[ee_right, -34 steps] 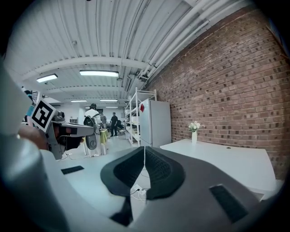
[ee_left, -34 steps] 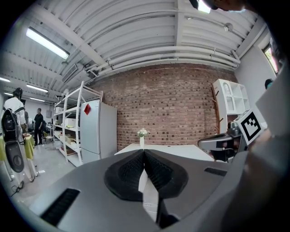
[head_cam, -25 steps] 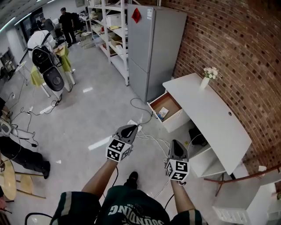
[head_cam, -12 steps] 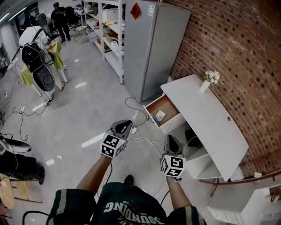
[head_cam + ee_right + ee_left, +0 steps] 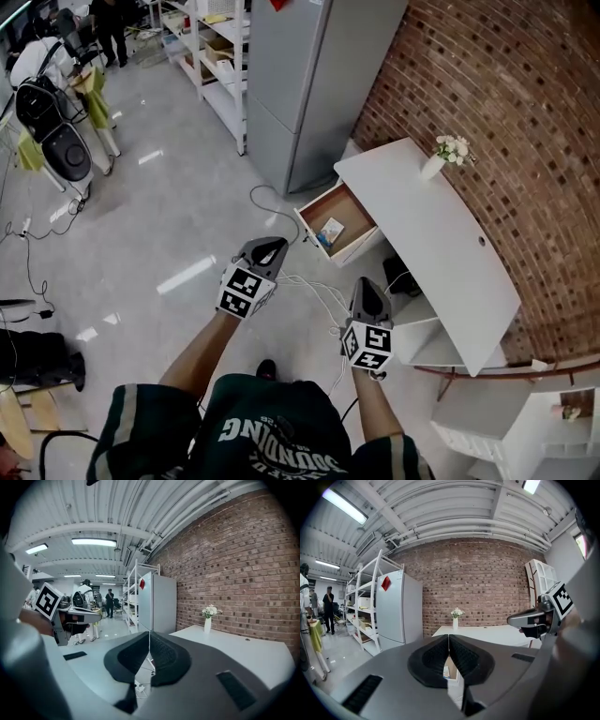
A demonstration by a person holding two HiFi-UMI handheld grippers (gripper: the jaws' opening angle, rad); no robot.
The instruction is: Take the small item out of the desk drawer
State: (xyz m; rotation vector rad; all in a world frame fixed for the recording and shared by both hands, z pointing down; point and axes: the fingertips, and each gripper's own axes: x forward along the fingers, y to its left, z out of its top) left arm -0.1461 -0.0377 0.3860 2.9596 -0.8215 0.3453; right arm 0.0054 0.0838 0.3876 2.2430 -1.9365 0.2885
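Note:
The white desk (image 5: 441, 244) stands against the brick wall, and its wooden drawer (image 5: 349, 208) is pulled out toward the fridge. A small light item (image 5: 330, 231) with a blue edge lies inside it. My left gripper (image 5: 274, 245) hangs shut and empty over the floor, a short way in front of the drawer. My right gripper (image 5: 363, 284) is also shut and empty, lower and right of the left one, near the desk's front. In the left gripper view the jaws (image 5: 448, 636) meet tip to tip; the right gripper view shows its jaws (image 5: 149, 632) closed too.
A grey fridge (image 5: 300, 75) stands left of the desk, with metal shelving (image 5: 211, 66) beyond it. White cables and a power strip (image 5: 314, 286) lie on the floor below the drawer. A vase of flowers (image 5: 442, 157) stands on the desk's far end. People stand far off at the upper left.
The head view has shifted forward; the desk and drawer sit closer and lower in frame. Both grippers stay shut and have drifted slightly nearer the drawer.

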